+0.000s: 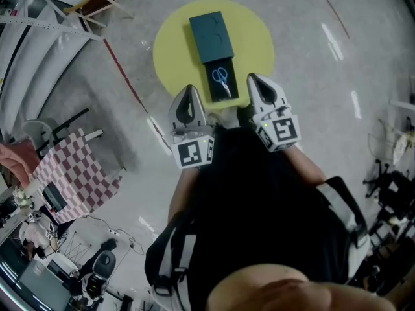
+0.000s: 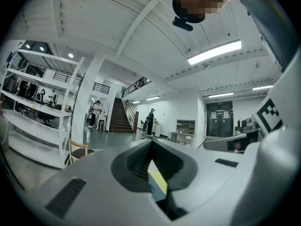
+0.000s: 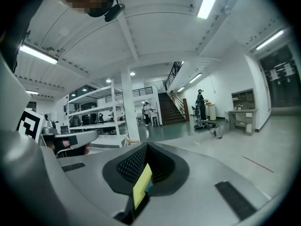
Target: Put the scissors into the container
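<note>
Blue-looped scissors point(image 1: 221, 80) seemingly lie in the rectangular container point(image 1: 212, 41); left gripper point(image 1: 189, 89), right gripper point(image 1: 255, 78) show ribbed jaws together.

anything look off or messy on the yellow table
Nothing stands out. The scissors lie flat in the tray slid out of the dark box on the round table; nothing is spilled or broken. The left gripper and right gripper hover at the table's near edge, jaws together, empty.
</note>
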The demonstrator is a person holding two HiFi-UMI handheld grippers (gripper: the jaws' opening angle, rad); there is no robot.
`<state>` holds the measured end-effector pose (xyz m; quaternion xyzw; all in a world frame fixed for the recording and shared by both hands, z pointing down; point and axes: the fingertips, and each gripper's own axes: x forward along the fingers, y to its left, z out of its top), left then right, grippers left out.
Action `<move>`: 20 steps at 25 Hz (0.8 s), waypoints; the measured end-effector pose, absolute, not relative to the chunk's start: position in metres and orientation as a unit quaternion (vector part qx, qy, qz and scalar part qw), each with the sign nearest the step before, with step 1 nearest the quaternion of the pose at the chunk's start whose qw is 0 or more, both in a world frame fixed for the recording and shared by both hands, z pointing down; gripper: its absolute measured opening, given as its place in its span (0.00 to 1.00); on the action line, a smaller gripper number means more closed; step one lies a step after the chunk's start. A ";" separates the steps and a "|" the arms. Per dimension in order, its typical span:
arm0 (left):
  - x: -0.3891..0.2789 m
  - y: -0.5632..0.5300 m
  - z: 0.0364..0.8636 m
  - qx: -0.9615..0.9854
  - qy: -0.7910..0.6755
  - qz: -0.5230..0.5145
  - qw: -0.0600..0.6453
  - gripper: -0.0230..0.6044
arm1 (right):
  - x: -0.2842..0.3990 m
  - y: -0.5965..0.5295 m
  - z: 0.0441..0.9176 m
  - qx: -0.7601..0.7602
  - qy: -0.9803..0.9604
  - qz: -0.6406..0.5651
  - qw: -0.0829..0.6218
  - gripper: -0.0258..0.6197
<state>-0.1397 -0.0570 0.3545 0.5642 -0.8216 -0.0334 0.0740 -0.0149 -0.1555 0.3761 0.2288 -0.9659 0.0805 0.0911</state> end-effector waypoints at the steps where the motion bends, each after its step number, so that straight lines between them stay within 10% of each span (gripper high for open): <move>1: -0.139 -0.058 0.354 0.566 -0.820 -0.034 0.073 0.03 | -0.015 -0.155 0.376 0.228 -0.966 0.081 0.090 0.04; 20: -0.134 -0.067 0.356 0.573 -0.815 -0.034 0.074 0.03 | -0.015 -0.152 0.376 0.215 -0.970 0.074 0.089 0.04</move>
